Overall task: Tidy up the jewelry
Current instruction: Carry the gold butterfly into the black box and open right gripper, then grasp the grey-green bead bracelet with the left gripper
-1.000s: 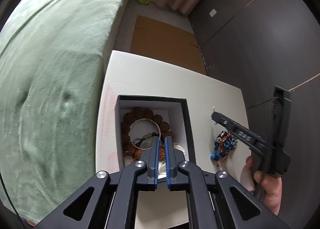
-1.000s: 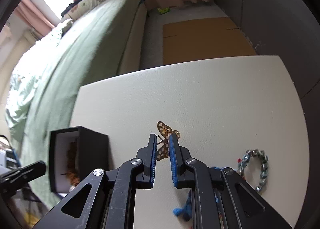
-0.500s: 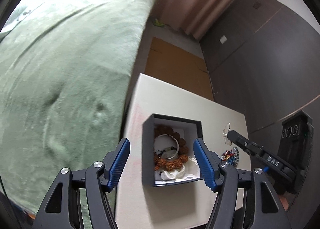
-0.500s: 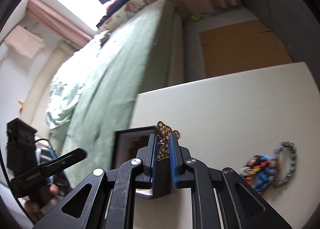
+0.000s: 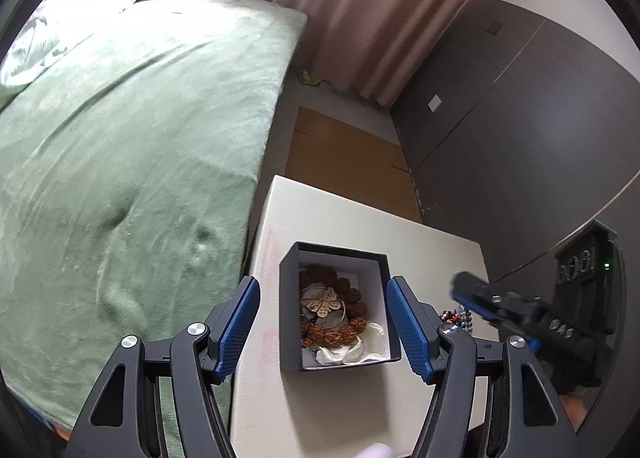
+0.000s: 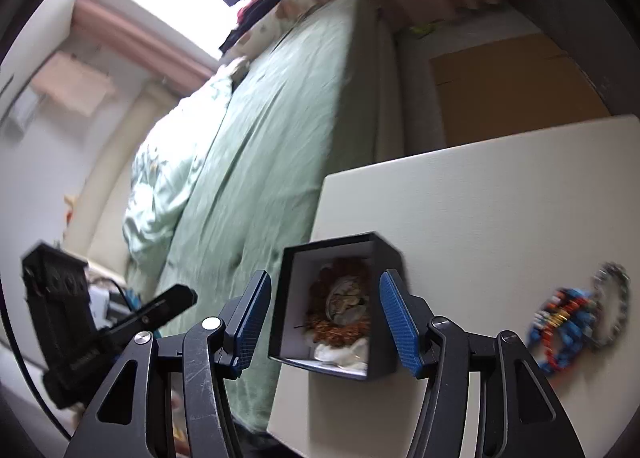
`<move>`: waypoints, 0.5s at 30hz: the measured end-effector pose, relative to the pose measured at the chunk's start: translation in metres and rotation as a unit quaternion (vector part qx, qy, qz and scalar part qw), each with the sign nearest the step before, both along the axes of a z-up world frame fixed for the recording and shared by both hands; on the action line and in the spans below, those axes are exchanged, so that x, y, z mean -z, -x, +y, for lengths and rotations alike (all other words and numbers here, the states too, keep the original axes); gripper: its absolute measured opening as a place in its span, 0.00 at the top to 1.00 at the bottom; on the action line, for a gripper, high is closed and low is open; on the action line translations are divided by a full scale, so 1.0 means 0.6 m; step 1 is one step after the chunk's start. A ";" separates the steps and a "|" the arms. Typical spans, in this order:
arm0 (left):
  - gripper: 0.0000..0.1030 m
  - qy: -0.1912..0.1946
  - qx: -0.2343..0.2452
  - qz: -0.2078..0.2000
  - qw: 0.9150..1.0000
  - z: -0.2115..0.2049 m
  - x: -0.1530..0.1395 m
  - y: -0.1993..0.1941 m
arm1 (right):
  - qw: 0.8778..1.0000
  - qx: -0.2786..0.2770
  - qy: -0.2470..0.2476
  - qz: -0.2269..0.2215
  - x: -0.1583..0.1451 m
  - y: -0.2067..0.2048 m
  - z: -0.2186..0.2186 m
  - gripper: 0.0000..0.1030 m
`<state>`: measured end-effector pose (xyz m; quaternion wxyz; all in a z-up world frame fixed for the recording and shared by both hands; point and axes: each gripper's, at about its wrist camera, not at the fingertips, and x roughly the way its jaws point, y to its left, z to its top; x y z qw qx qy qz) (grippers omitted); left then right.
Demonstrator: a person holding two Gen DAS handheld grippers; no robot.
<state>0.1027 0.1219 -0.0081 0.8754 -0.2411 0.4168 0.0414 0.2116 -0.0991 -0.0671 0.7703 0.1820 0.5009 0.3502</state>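
Note:
A black jewelry box [image 5: 290,318] with a white lining stands on the white table [image 5: 360,410]. Inside it, a pale butterfly ornament [image 5: 324,300] lies on a silver bangle and a brown bead bracelet [image 5: 354,294], with white cloth [image 5: 352,354] at the near end. My left gripper [image 5: 323,282] hangs open above the box, holding nothing. My right gripper [image 6: 324,278] is also above the box [image 6: 279,310]; its jaws are opening, with nothing between the pads. The butterfly [image 6: 348,302] is a pale blur there.
Blue beaded bracelets [image 6: 564,322] and a grey chain bracelet [image 6: 616,298] lie on the table right of the box. A green bed [image 5: 140,177] runs along the table's left edge. Cardboard [image 5: 344,161] covers the floor beyond. A dark wardrobe [image 5: 520,137] stands at the right.
The right gripper carried the butterfly over the box and let it go; it now lies inside. The left gripper opened, and both grippers rose and pulled back from the box.

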 end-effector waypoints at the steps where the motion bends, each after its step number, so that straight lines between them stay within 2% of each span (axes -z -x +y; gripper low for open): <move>1: 0.35 -0.004 0.002 -0.001 1.000 -0.007 0.000 -0.001 | 1.000 0.010 0.003 0.001 -0.003 0.001 -0.016 0.44; 7: 0.35 0.012 0.032 0.012 0.999 -0.062 0.003 -0.012 | 0.998 0.060 0.026 0.009 -0.014 0.017 -0.109 0.40; 10: 0.35 -0.002 0.050 0.016 0.999 -0.098 -0.001 -0.019 | 0.997 0.065 0.046 0.008 -0.017 0.021 -0.140 0.34; 15: 0.35 -0.019 0.074 0.033 0.997 -0.158 0.000 -0.035 | 0.994 0.075 0.076 0.015 -0.008 0.023 -0.197 0.34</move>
